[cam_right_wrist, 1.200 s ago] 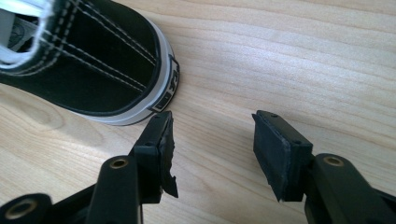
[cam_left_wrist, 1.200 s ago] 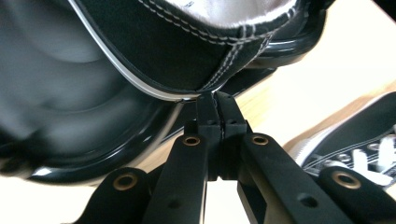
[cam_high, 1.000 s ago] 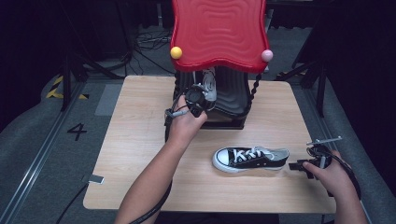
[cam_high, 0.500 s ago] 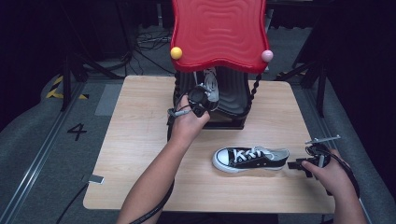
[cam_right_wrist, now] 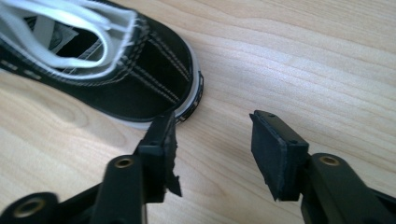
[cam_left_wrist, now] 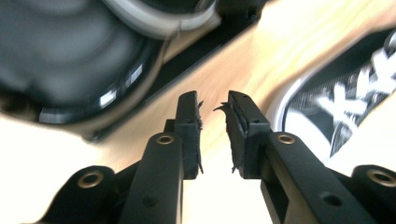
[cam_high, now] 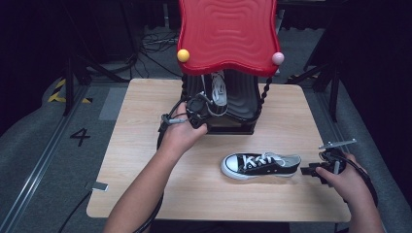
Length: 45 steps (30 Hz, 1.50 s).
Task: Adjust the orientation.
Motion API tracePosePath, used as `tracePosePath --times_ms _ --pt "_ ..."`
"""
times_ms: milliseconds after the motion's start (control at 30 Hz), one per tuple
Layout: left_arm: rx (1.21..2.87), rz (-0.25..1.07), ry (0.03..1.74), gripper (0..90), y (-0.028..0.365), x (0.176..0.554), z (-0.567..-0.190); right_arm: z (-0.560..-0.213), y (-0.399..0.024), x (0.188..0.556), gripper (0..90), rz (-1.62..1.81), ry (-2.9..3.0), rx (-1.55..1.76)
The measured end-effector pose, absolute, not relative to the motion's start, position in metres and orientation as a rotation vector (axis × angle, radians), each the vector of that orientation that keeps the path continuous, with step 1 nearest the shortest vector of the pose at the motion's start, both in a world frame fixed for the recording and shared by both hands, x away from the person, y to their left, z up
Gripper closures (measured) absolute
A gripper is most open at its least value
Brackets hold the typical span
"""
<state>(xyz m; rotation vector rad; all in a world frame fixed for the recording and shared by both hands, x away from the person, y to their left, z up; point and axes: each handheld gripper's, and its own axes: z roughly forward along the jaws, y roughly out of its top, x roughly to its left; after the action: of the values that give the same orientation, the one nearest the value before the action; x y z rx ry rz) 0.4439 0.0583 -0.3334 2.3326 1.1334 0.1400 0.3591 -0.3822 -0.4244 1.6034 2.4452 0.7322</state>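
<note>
1. Fingers first: the right gripper (cam_right_wrist: 212,149) in my right hand (cam_high: 347,182) stands fairly wide, and its jaws have just been closing a little. Nothing is between them but bare table (cam_right_wrist: 303,60).
2. One right finger (cam_right_wrist: 161,140) sits just beside the heel of the black shoe (cam_right_wrist: 116,70); whether it touches the sole I cannot tell. The other finger is well clear, over wood.
3. From above, that shoe (cam_high: 260,165) lies on its sole at the near right of the table (cam_high: 145,160), toe pointing left, heel toward my right gripper (cam_high: 311,171).
4. Farther off, my left hand (cam_high: 182,136) holds the left gripper (cam_left_wrist: 214,135). Its jaws have just been opening and now show a narrow gap, with nothing in it; frayed padding hangs from the pads.
5. From above, the left gripper (cam_high: 197,109) sits at the front left of the black rack (cam_high: 240,104), beside the second shoe (cam_high: 219,87) that stands on end inside it. The jaws are not on that shoe.
6. In the left gripper view the rack's curved dark wall (cam_left_wrist: 70,60) and a blurred white sole edge (cam_left_wrist: 163,18) lie beyond the jaws, with the shoe on the table (cam_left_wrist: 341,98) off to the right.
7. Farthest, the red wavy top (cam_high: 228,34) covers the rack, with a yellow ball (cam_high: 183,55) at its left corner and a pink ball (cam_high: 277,58) at its right.
</note>
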Motion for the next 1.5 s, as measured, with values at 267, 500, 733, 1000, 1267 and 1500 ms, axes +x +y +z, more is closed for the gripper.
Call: tracePosePath --times_ms 267,500,733,1000,1267,1500 --pt "2.379 0.082 1.157 69.8 0.087 0.424 -0.343 -0.410 -0.376 0.356 65.1 0.695 2.513 1.542" --pt "2.374 0.048 1.217 66.3 0.115 0.404 -0.361 -0.392 -0.355 0.354 67.1 0.735 2.601 1.421" --pt "2.380 0.039 1.321 66.6 0.143 0.400 -0.374 -0.374 -0.327 0.357 66.9 0.744 2.670 1.260" --pt "2.337 0.035 1.398 65.7 0.171 0.398 -0.379 -0.377 -0.297 0.366 65.7 0.704 2.779 1.127" --pt "2.312 0.005 1.413 65.4 0.179 0.394 -0.382 -0.387 -0.275 0.383 73.6 0.603 2.846 1.056" --pt "2.298 0.002 1.430 65.5 0.184 0.392 -0.383 -0.382 -0.267 0.375 88.5 0.557 2.860 1.000"
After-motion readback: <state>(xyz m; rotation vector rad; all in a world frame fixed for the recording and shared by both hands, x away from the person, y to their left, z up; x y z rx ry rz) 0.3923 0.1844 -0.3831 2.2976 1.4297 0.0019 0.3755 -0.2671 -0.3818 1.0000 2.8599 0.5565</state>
